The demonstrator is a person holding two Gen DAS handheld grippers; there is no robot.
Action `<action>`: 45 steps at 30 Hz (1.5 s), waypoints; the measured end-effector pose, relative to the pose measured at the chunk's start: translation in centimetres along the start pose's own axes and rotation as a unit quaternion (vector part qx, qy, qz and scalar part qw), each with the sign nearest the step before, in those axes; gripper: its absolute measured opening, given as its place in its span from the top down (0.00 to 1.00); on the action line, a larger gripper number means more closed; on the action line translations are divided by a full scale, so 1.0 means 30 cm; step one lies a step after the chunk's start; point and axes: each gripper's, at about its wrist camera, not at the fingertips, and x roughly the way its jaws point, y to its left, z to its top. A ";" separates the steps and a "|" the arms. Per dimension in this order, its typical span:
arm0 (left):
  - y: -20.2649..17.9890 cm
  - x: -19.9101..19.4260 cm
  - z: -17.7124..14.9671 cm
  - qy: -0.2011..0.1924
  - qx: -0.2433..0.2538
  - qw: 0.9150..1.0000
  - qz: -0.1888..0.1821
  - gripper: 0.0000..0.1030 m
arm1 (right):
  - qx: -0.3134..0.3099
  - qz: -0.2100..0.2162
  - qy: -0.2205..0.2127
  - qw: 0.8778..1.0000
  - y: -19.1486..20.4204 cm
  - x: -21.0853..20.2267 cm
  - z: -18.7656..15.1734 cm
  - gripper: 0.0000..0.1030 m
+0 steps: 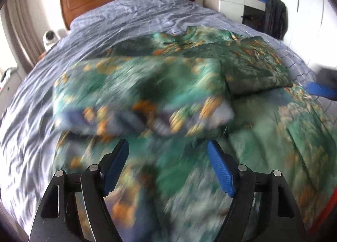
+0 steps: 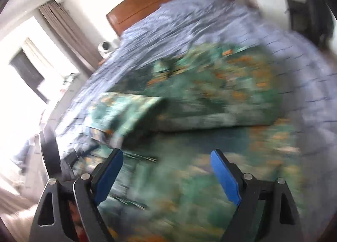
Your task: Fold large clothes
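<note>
Left wrist view shows the green floral garment (image 1: 168, 86) part-folded on the bed (image 1: 126, 16), just beyond the left hand-held gripper (image 1: 168, 151), jaws apart and empty. The right hand-held gripper (image 2: 166, 157), also spread and empty, hovers over its near end; both seem equally close.

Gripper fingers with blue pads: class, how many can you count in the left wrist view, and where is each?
2. One blue-padded finger stands lower left, the other lower right, both over the green patterned garment. A blue shape at the right edge is unclear.

Just ahead of the left tool (image 1: 167, 145), the green patterned garment (image 1: 147, 86) smears into motion blur, its near edge unreadable. Under the right tool (image 2: 166, 155) the same cloth runs off the frame's bottom edge, streaked, its folds indistinct.
</note>
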 end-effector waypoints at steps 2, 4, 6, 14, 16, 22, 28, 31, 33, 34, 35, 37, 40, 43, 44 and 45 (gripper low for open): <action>0.024 -0.045 -0.056 0.000 -0.016 1.000 0.004 0.24 | 0.021 0.035 0.029 0.999 0.030 0.104 0.031 0.16; 0.071 -0.088 -0.097 -0.005 -0.032 0.999 0.009 0.24 | 0.034 0.048 0.058 0.997 0.069 0.228 0.042 0.16; 0.119 -0.135 -0.130 -0.011 -0.050 0.999 0.015 0.24 | 0.044 0.042 0.079 0.995 0.093 0.326 0.033 0.21; 0.250 -0.199 -0.213 -0.016 -0.111 0.994 0.014 0.24 | -0.042 -0.016 0.060 0.997 0.279 0.318 0.017 0.85; 0.261 -0.201 -0.206 -0.018 -0.113 0.993 0.009 0.24 | -0.094 -0.029 0.015 0.995 0.348 0.239 0.079 0.85; 0.256 -0.216 -0.156 -0.030 -0.114 0.993 -0.003 0.24 | -0.113 -0.073 -0.032 0.990 0.271 0.198 0.251 0.85; 0.227 -0.193 -0.149 -0.017 -0.099 0.995 -0.009 0.24 | -0.119 -0.148 0.019 0.982 0.041 0.383 0.186 0.81; 0.234 -0.171 -0.140 0.010 -0.095 0.995 -0.017 0.24 | -0.123 -0.161 0.017 0.979 0.009 0.389 0.146 0.66; 0.256 -0.178 -0.120 0.019 -0.100 0.994 -0.027 0.24 | -0.123 -0.156 0.023 0.980 0.015 0.352 0.138 0.39; 0.276 -0.185 -0.100 0.021 -0.103 0.994 -0.031 0.24 | -0.123 -0.152 0.023 0.980 0.018 0.329 0.135 0.30; 0.301 -0.196 -0.071 0.021 -0.106 0.994 -0.034 0.24 | -0.130 -0.156 0.013 0.979 0.027 0.297 0.127 0.30; 0.345 -0.218 0.003 0.014 -0.111 0.993 -0.036 0.23 | -0.169 -0.190 -0.025 0.967 0.065 0.213 0.124 0.30; 0.372 -0.190 0.126 0.011 -0.099 0.994 -0.036 0.15 | -0.217 -0.177 -0.074 0.957 0.160 0.143 0.142 0.30; 0.378 -0.048 0.231 0.024 -0.089 0.995 -0.040 0.15 | -0.259 -0.106 -0.066 0.958 0.272 0.193 0.166 0.30; 0.378 0.005 0.254 0.026 -0.088 0.995 -0.035 0.16 | -0.270 -0.093 -0.056 0.957 0.289 0.239 0.175 0.30; 0.378 0.061 0.272 0.026 -0.088 0.995 -0.029 0.19 | -0.280 -0.086 -0.043 0.955 0.303 0.300 0.175 0.30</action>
